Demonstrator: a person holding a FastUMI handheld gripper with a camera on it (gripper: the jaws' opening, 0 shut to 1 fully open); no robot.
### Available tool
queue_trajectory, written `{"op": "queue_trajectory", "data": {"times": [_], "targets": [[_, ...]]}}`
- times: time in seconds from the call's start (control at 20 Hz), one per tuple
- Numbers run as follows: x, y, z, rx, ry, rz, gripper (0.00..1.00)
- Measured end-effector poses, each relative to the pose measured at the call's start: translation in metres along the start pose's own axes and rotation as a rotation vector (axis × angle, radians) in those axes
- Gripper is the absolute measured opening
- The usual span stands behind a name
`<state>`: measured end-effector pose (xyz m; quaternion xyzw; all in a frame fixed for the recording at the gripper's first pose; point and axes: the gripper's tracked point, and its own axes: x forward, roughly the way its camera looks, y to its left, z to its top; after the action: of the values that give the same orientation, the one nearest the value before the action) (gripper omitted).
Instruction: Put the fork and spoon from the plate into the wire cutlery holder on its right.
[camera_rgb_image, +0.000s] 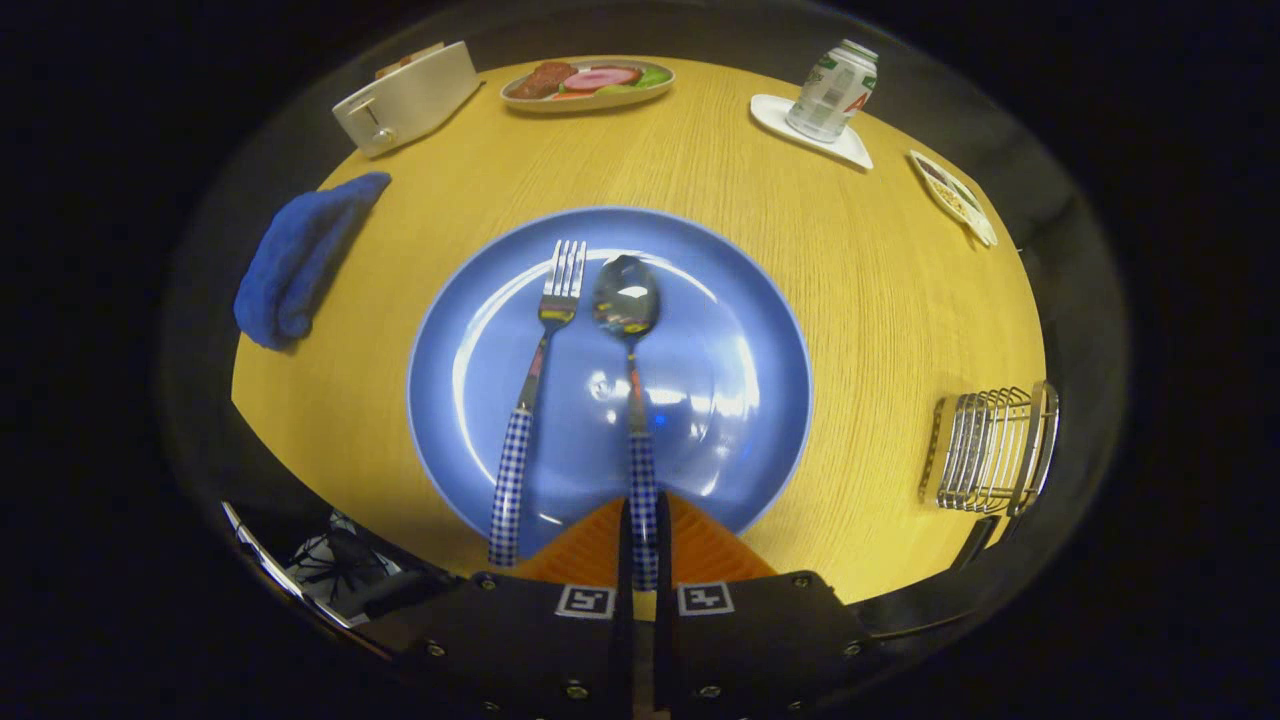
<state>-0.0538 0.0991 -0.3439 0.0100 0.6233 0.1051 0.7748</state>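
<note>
Tongs (644, 545) clamping the spoon (628, 300) by its checked handle end, fork (540, 370) lying beside it on the plate (750, 330); light, stiff, slippery metal, so gripping the handle looks safest.

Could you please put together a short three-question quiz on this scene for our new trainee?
1. True or false: the gripper has its fingers closed on the spoon handle.
2. Which utensil lies beside the spoon on the blue plate? A) knife B) fork C) ladle
3. Fill in: the wire cutlery holder stands on the table to the plate's ____.

Key: 1 true; 2 B; 3 right.
</note>
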Motion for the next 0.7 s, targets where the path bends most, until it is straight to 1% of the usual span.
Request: {"op": "queue_trajectory", "data": {"times": [0.2, 0.25, 0.4, 0.5, 0.55, 0.65, 0.7], "targets": [[-0.002, -0.004, 0.002, -0.019, 0.025, 0.015, 0.09], [-0.004, -0.006, 0.001, -0.026, 0.035, 0.018, 0.02], [-0.011, -0.01, -0.001, -0.044, 0.066, 0.042, 0.02], [-0.027, -0.014, -0.004, -0.027, 0.082, 0.082, 0.02], [-0.038, -0.022, -0.005, -0.052, 0.084, 0.071, 0.02], [-0.06, -0.043, -0.006, -0.118, 0.065, 0.023, 0.02], [-0.069, -0.048, -0.008, -0.126, 0.061, 0.019, 0.02]]}}
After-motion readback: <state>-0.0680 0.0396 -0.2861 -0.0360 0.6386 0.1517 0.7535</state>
